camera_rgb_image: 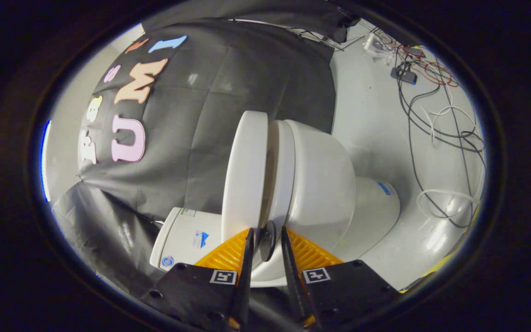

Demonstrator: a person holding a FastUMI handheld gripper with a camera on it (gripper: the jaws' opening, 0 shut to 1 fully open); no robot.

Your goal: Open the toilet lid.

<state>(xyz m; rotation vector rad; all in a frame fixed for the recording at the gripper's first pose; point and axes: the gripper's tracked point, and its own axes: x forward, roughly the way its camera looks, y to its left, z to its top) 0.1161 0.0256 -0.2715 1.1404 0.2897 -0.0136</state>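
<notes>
While the lid (243, 170) stands parted from the seat (280, 170), gripper (266, 237) fingers sit narrow around a dark disc (267, 239) (contact unclear); next: keep swinging lid toward tank (187, 237).

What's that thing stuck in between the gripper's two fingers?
In the gripper view, a small dark round knob sits between the fingers of the hand-held gripper, by the toilet lid edge. Whether both fingers press it, I cannot tell.
</notes>
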